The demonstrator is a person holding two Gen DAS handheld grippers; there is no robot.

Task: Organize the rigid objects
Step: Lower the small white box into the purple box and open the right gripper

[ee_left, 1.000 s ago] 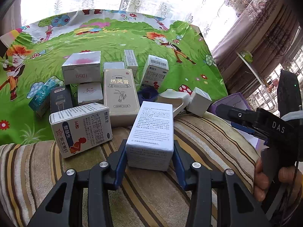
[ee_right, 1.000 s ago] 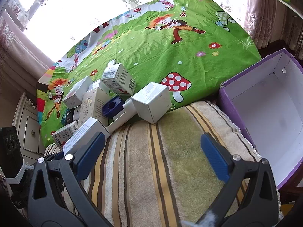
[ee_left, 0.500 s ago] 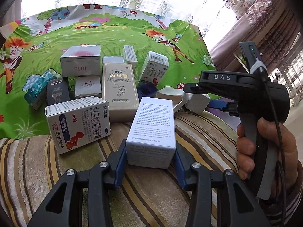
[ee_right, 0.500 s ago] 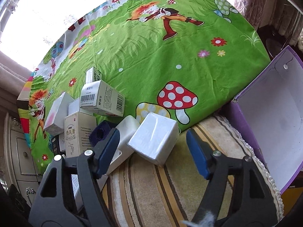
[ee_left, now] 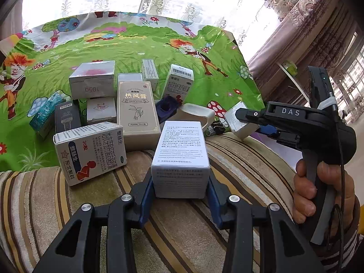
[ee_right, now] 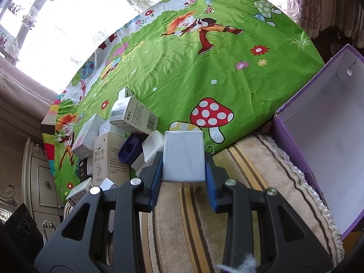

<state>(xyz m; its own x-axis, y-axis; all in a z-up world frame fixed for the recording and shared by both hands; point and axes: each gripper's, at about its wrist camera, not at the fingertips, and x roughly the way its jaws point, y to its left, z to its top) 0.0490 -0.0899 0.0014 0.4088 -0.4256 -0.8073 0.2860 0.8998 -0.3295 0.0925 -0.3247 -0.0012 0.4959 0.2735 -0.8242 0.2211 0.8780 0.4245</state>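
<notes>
Boxes crowd a green cartoon cloth [ee_right: 204,72] by a striped towel [ee_left: 227,227]. Left gripper [ee_left: 180,191], angled down, clamps a printed white box [ee_left: 180,157]; right gripper [ee_right: 183,175] has just closed on a plain white box [ee_right: 183,154].

We see a green cartoon-printed cloth [ee_right: 204,72] with a smooth, faintly shiny face, and beside it a striped towel [ee_left: 238,159] of rough, looped pile. The white text box [ee_left: 180,150] and the small white box [ee_right: 183,157] look like matt cardboard; the beige box [ee_left: 136,111] has a satin sheen. The purple box [ee_right: 293,141] is matt card. Each claw carries black matt plastic arms, blue pads [ee_left: 145,193] and bright metal rivets [ee_right: 136,182].
</notes>
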